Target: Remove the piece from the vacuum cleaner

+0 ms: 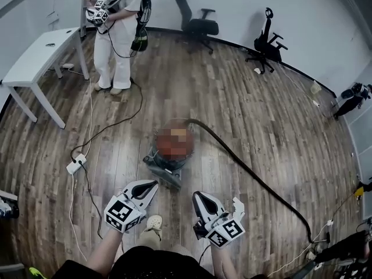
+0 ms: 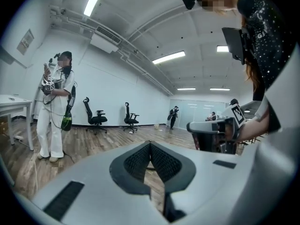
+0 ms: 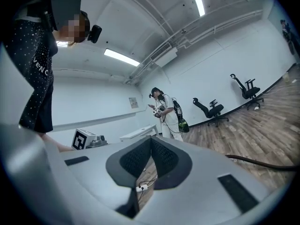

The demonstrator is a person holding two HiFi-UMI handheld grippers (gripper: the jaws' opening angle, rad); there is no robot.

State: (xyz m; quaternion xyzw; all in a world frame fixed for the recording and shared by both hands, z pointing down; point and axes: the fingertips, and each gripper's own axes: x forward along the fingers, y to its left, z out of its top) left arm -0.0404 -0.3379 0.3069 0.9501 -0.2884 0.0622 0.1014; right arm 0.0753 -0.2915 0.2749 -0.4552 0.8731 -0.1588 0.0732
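Observation:
The vacuum cleaner (image 1: 164, 166) stands on the wooden floor just ahead of both grippers, its round top hidden by a blurred patch. Its dark hose (image 1: 250, 176) runs from the body away to the right; a stretch of the hose (image 3: 262, 162) shows in the right gripper view. My left gripper (image 1: 152, 185) hovers near the machine's near left side, jaws shut and empty (image 2: 150, 147). My right gripper (image 1: 197, 196) hangs just right of it, also shut on nothing (image 3: 151, 142). Neither touches the vacuum. I cannot make out which piece the task means.
A person in white (image 1: 116, 28) stands at the back left beside a white table (image 1: 35, 57). A power strip (image 1: 75, 164) and cables lie on the floor to the left. Two office chairs (image 1: 197, 19) stand by the far wall. A shoe (image 1: 153, 222) shows below.

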